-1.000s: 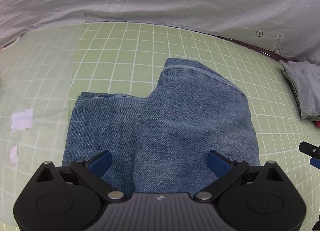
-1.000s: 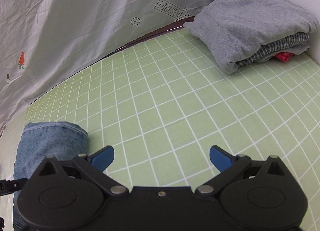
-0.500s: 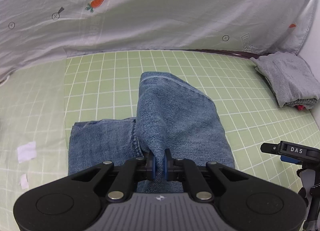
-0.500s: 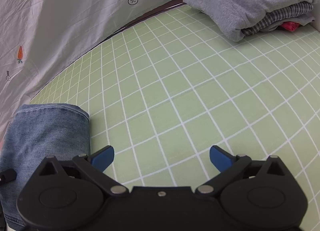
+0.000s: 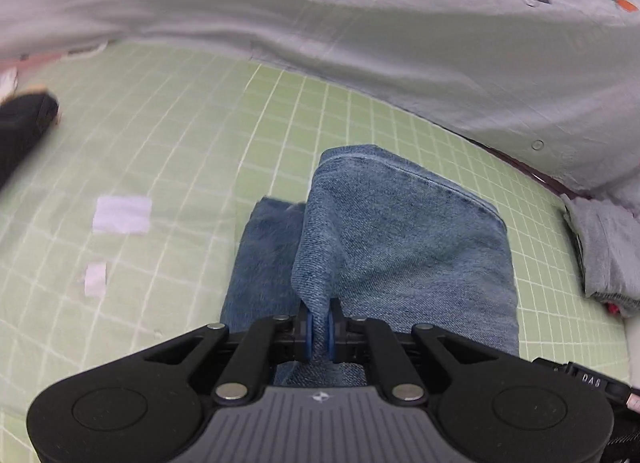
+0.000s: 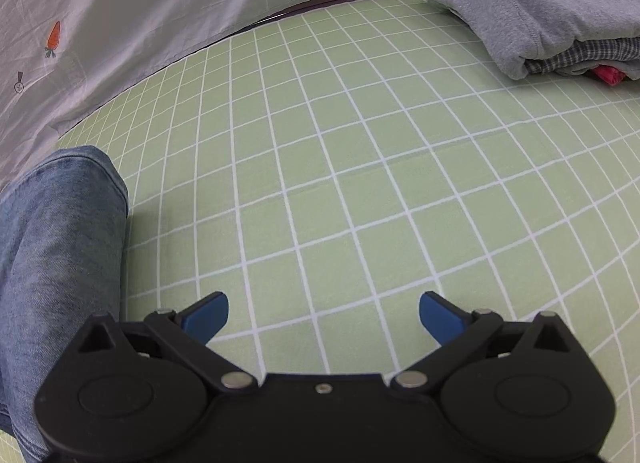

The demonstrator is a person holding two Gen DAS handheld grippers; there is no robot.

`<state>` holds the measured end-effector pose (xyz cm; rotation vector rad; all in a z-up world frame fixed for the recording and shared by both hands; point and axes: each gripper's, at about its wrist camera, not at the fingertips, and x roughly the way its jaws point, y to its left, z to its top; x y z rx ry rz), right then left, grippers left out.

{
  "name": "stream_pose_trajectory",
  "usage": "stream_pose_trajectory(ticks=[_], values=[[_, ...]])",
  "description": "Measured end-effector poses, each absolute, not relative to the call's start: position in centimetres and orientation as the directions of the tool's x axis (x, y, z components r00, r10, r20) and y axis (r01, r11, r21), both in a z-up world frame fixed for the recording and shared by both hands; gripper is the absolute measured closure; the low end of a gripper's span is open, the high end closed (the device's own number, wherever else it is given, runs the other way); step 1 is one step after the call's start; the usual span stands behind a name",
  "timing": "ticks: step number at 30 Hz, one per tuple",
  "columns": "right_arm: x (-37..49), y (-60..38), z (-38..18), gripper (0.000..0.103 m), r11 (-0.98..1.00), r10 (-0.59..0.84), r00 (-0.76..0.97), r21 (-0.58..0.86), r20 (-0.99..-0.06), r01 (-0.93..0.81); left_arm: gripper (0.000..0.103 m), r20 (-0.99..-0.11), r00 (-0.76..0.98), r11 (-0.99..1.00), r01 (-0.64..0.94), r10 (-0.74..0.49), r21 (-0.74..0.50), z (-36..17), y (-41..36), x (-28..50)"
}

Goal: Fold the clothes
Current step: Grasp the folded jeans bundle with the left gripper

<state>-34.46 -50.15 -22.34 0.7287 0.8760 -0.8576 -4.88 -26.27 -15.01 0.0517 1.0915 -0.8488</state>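
- One pair of jeans (image 5: 404, 247) in left wrist view, lying on the green checked sheet (image 5: 192, 135), already doubled into layers; left gripper (image 5: 319, 327) pinched tight on a raised ridge of the top denim layer
- Lower layer sticks out to the left, edges not lined up, so I judge this fold is under way and not yet laid flat
- One stack of folded clothes (image 5: 604, 247) at right edge; two white patches (image 5: 122, 215) on the sheet; grey printed cloth (image 5: 360, 35) behind; dark blurred thing far left, cannot tell what
- Right wrist view: right gripper (image 6: 323, 313) spread wide, holding nothing, over bare sheet (image 6: 360, 167)
- Jeans (image 6: 60, 247) at its left, apart from its fingers
- One stack (image 6: 540, 11): grey top piece, checked piece under it, a bit of red at the bottom, so at least three items look done
- Left to do: flatten the jeans, probably add them to the stack
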Motion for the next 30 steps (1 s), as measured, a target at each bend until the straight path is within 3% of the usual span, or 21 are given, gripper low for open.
stream_pose_trajectory(ticks=[6,11,14,21,24,30], values=[[-33.8,-49.5,-22.0,0.000,0.507,-0.334,0.334,0.130,-0.881,0.852,0.095,-0.747,0.228,0.701,0.585,-0.625,-0.407,-12.6,-24.3,-3.8],[-33.4,-49.2,-22.4,0.000,0.530,-0.321,0.310,0.102,-0.895,0.842,0.093,-0.830,0.270,0.778,0.565,-0.488,-0.274,-17.4,-24.5,-3.0],[-33.0,-48.9,-22.5,0.000,0.544,-0.310,0.304,0.094,-0.901,0.834,0.092,-0.840,0.275,0.781,0.574,-0.467,-0.246,-18.4,-24.9,-3.3],[-32.9,-48.9,-22.4,0.000,0.549,-0.308,0.307,0.096,-0.900,0.831,0.072,-0.855,0.295,0.778,0.601,-0.427,-0.182,-19.2,-25.2,-3.5],[-32.5,-48.8,-22.3,0.000,0.549,-0.299,0.316,0.108,-0.900,0.829,0.053,-0.862,0.302,0.792,0.587,-0.407,-0.168,-19.5,-24.9,-3.1],[-30.6,-48.6,-20.5,0.000,0.523,-0.268,0.413,0.228,-0.870,0.821,0.051,-0.865,0.239,0.773,0.591,-0.442,-0.231,-20.1,-24.5,-2.0]])
